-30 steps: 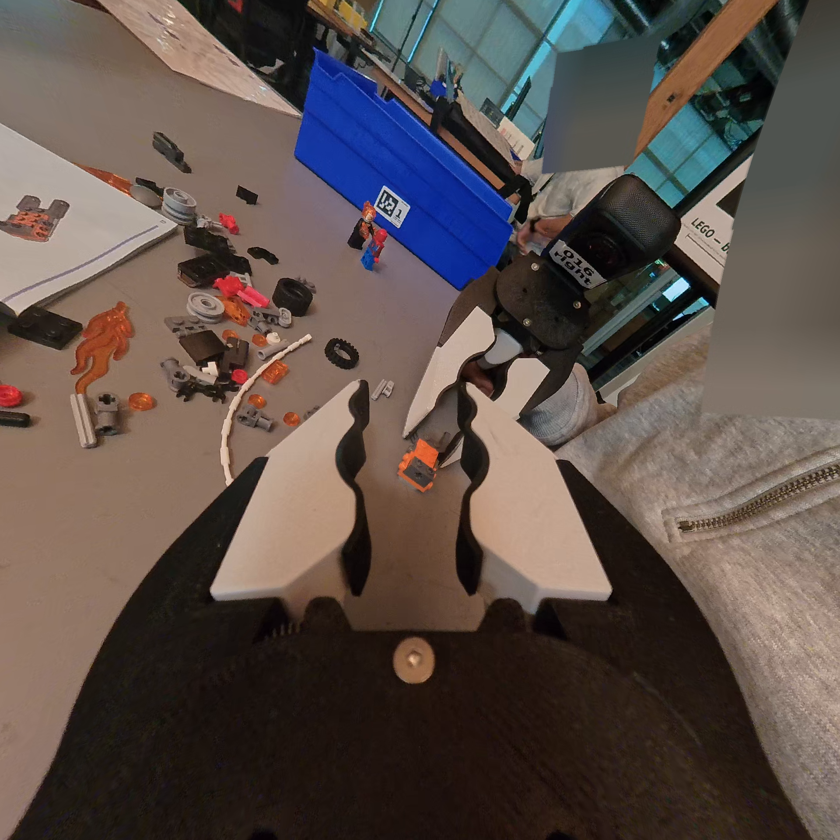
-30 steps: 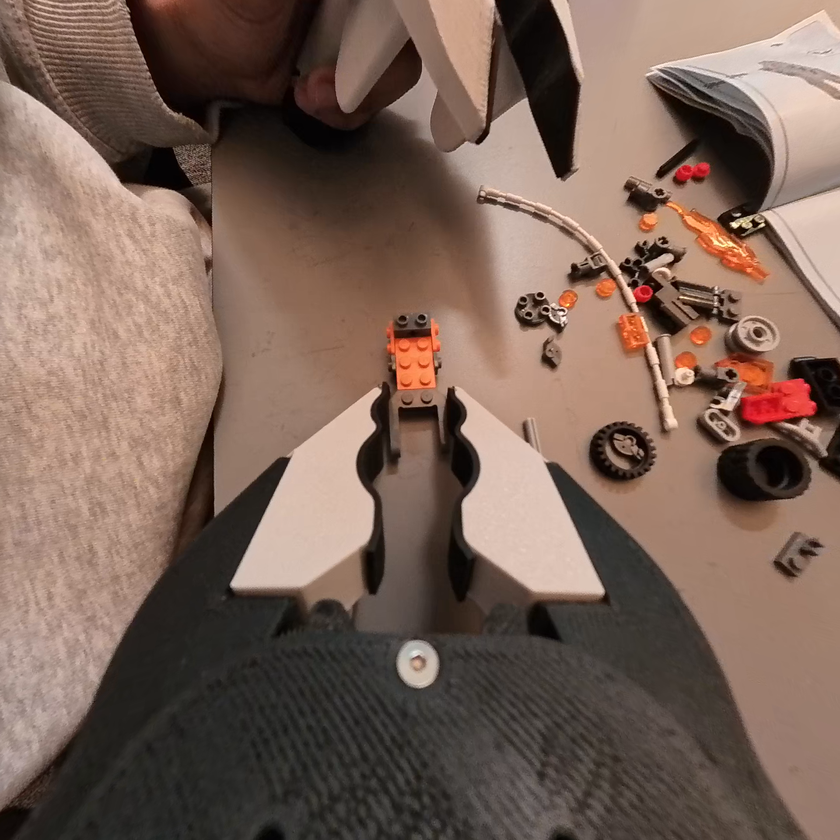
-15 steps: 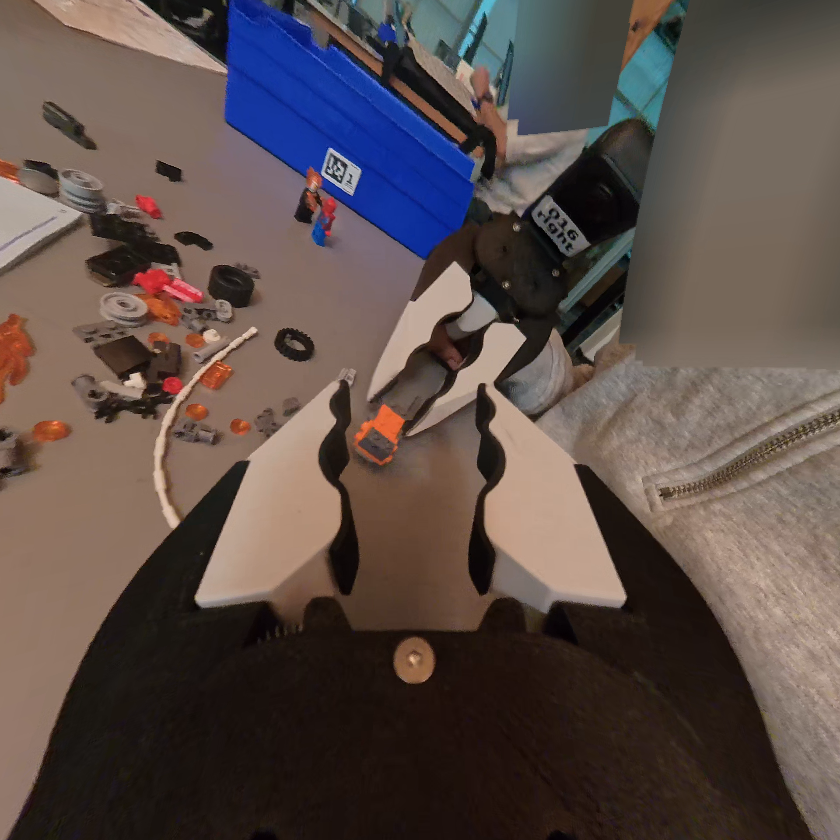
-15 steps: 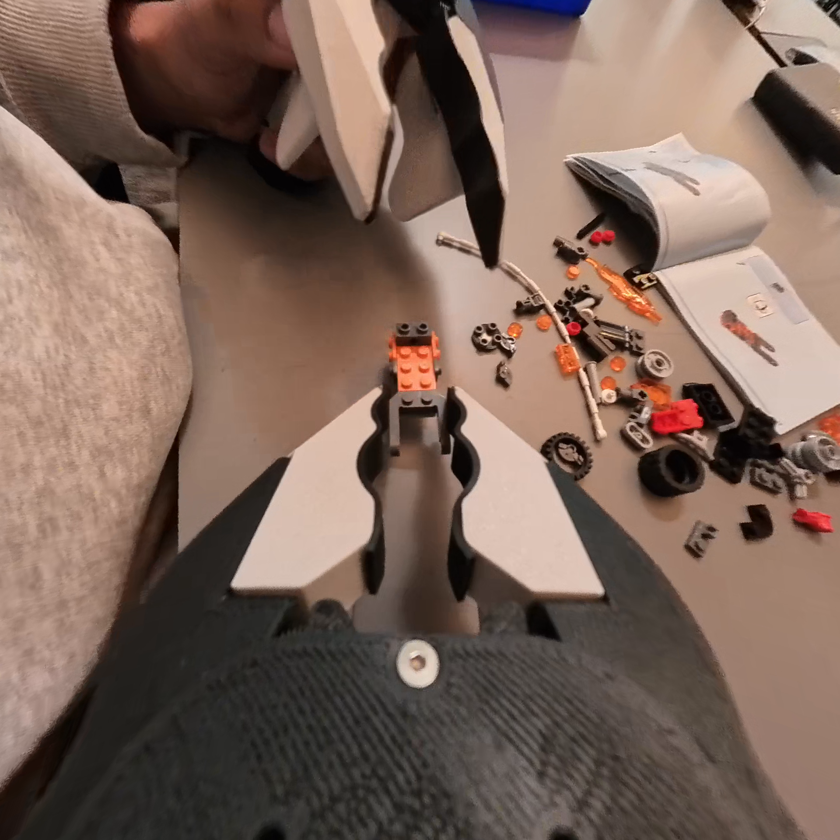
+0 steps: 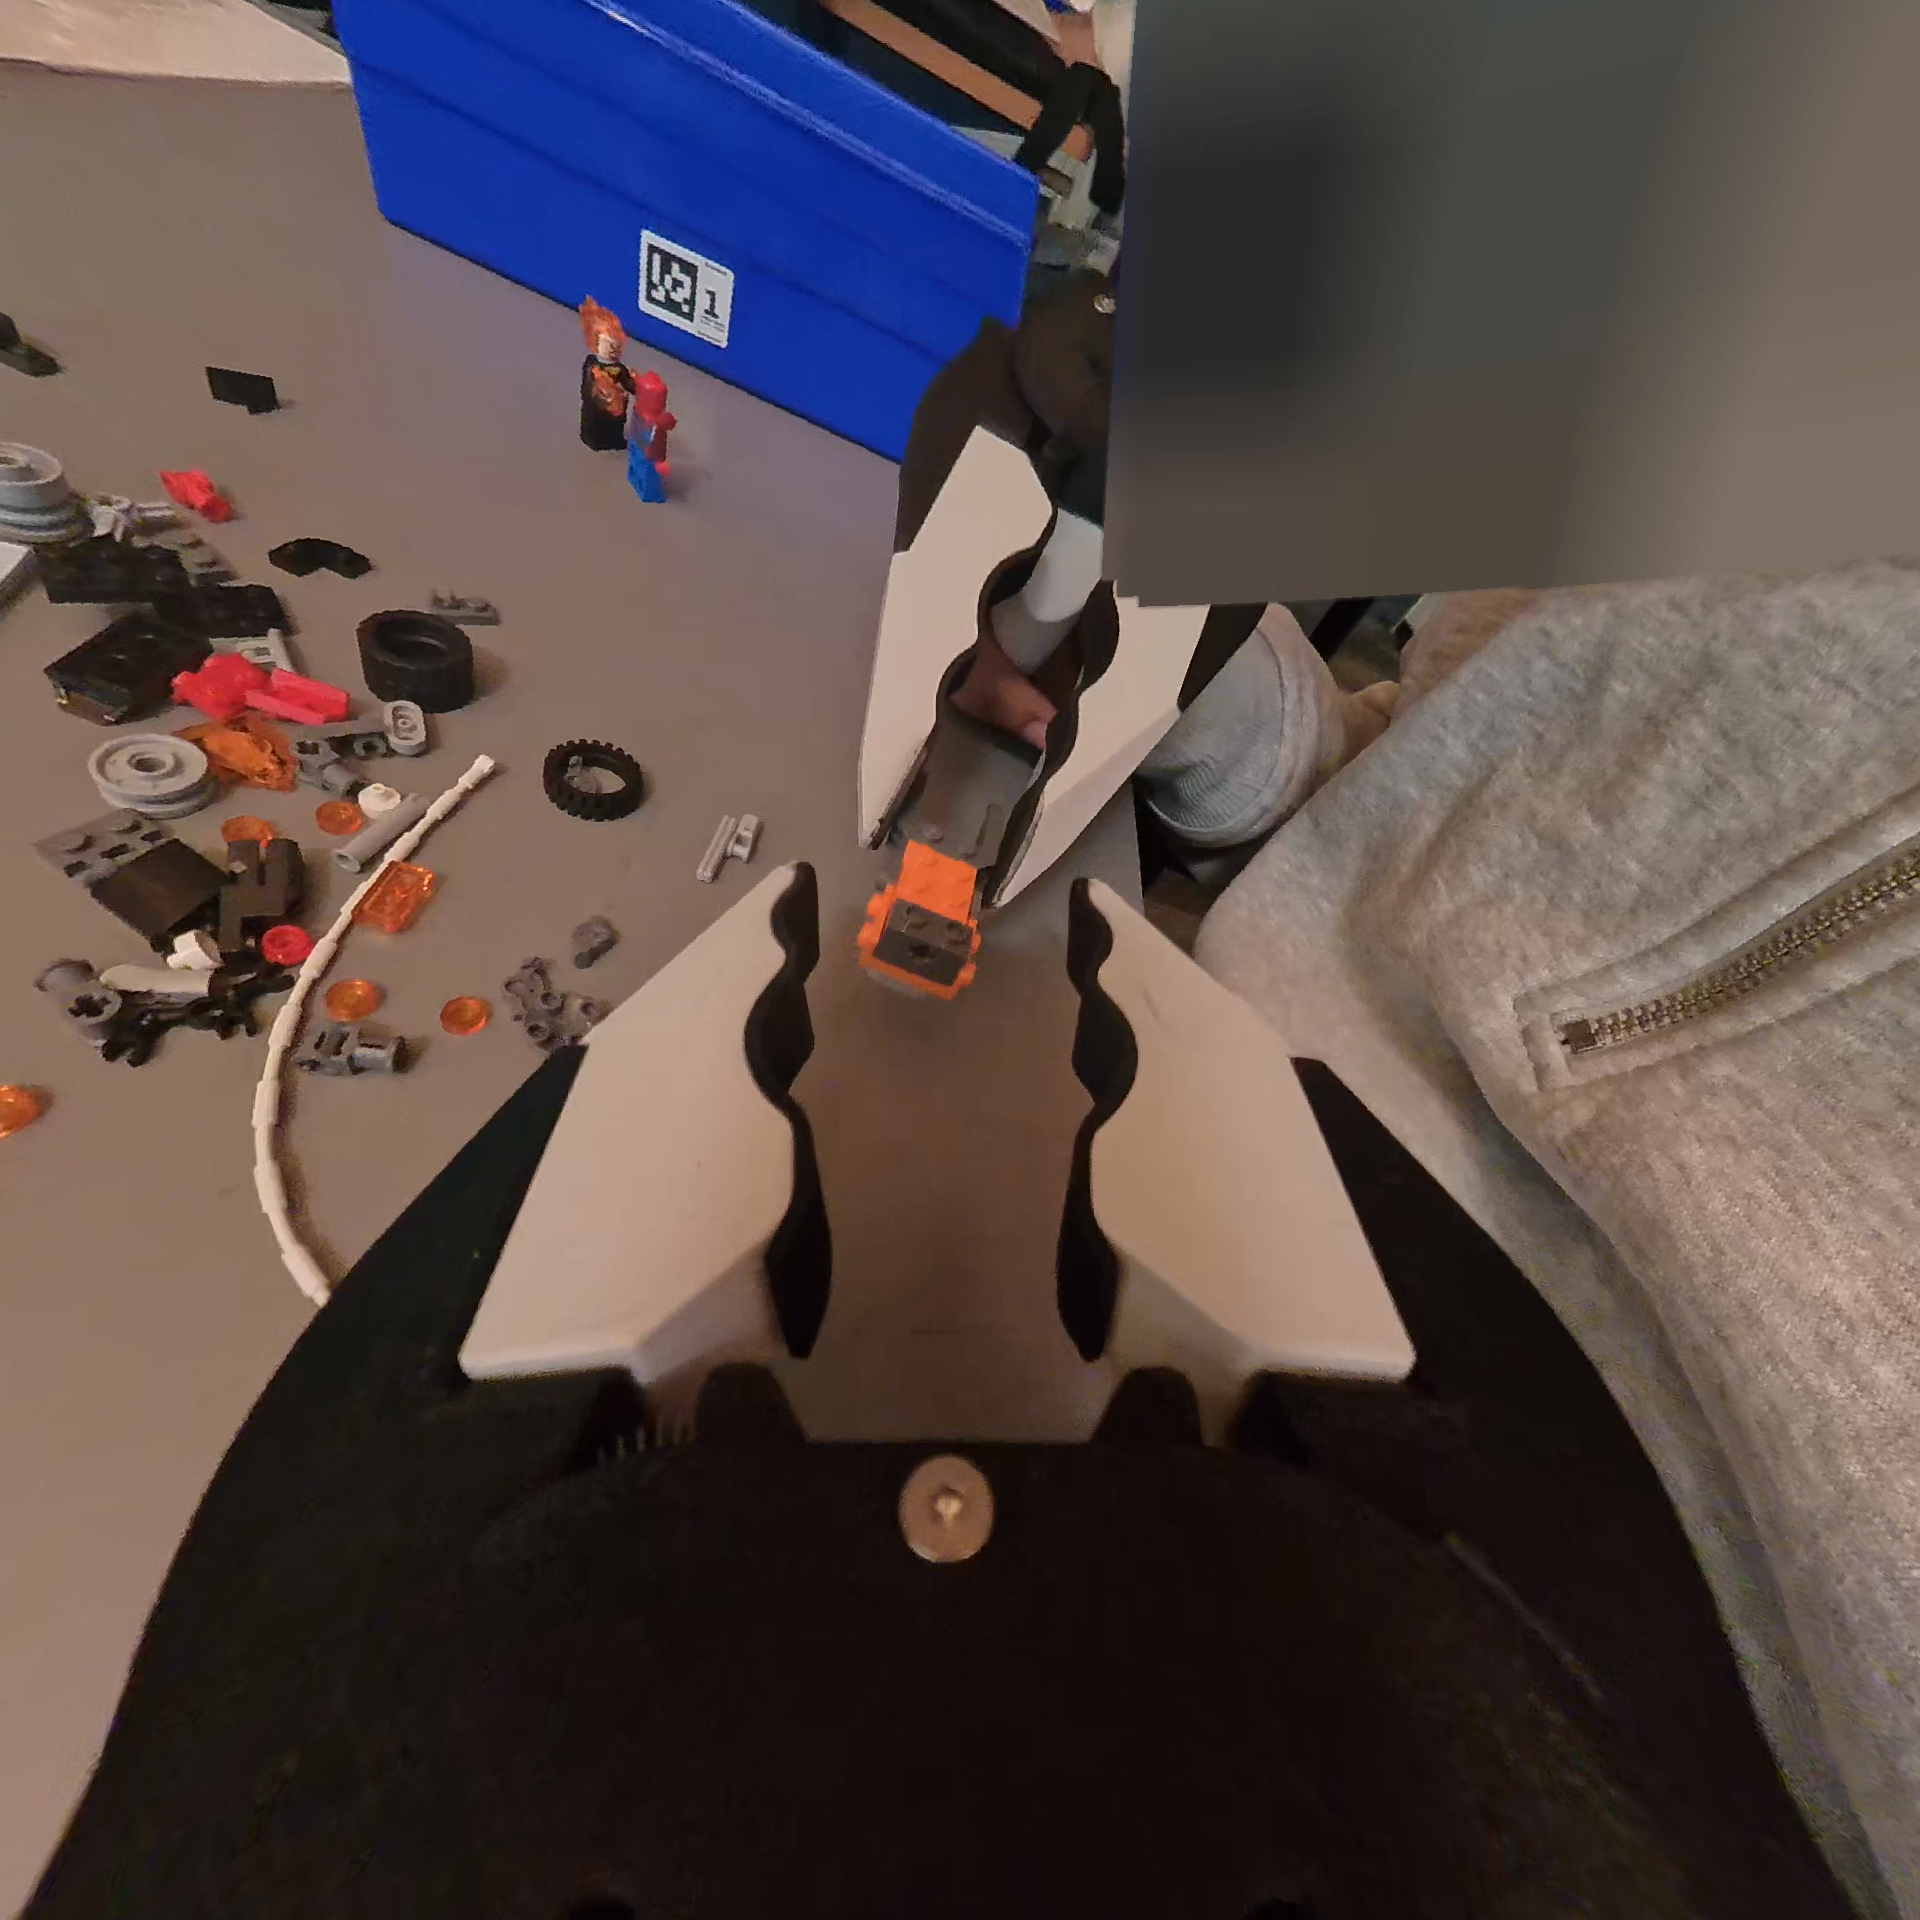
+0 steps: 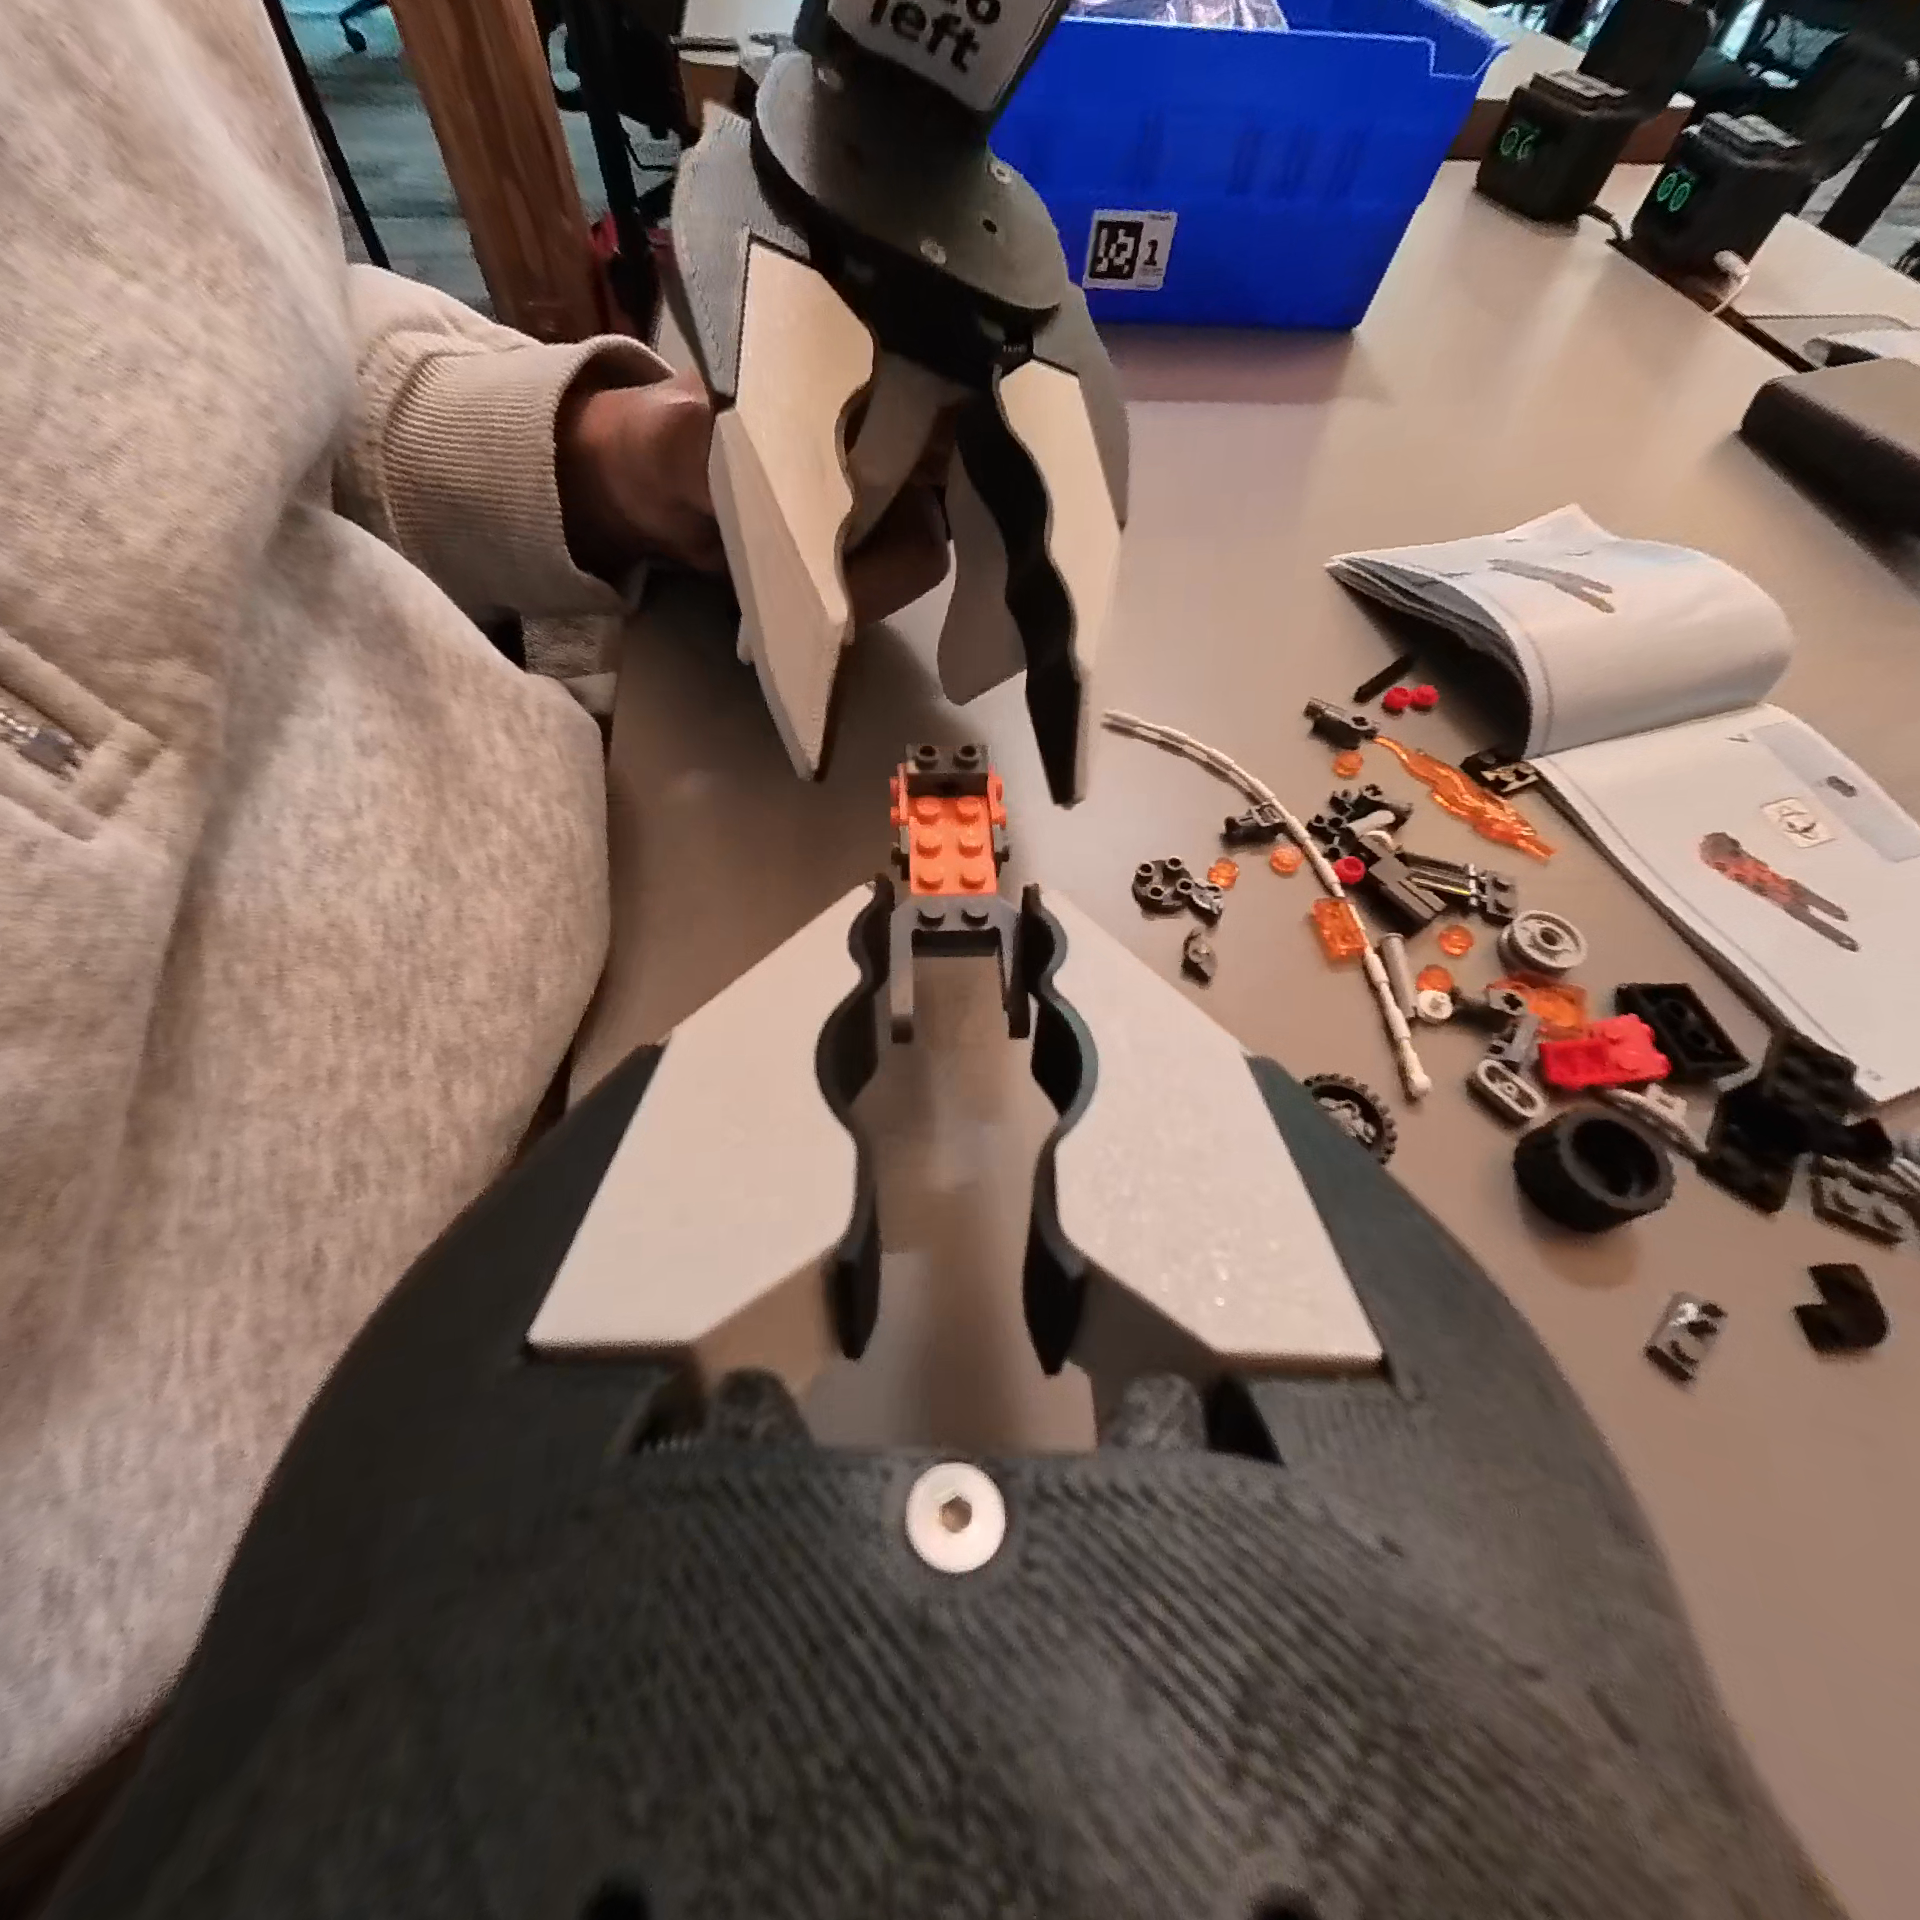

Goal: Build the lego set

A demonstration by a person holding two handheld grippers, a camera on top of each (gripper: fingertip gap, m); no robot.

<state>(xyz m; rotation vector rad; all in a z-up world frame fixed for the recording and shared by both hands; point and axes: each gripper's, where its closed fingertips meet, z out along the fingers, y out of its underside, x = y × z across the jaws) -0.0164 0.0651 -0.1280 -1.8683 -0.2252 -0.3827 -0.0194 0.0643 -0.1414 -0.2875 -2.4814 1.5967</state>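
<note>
My right gripper (image 6: 956, 914) is shut on the dark grey rear fork of a small orange and dark grey lego assembly (image 6: 948, 831), held low over the grey table near its front edge. My left gripper (image 5: 938, 883) is open and empty. Its fingertips flank the assembly's front end (image 5: 920, 920) without touching it. In the right wrist view the left gripper (image 6: 935, 774) comes down from above, facing me. In the left wrist view the right gripper (image 5: 940, 842) reaches in from the far side. Several loose lego parts (image 5: 208, 779) lie to the left.
A blue bin (image 5: 675, 156) stands at the back with two minifigures (image 5: 623, 405) in front. An open instruction booklet (image 6: 1662, 727) lies beyond the parts. A black tyre (image 5: 416, 660) and a white flexible hose (image 5: 301, 1039) lie nearby. A person's grey sweater (image 5: 1610, 1039) is close beside both grippers.
My left gripper has opened wider and moved in until its tips flank the assembly's front. My right gripper has kept its hold and tilted upward.
</note>
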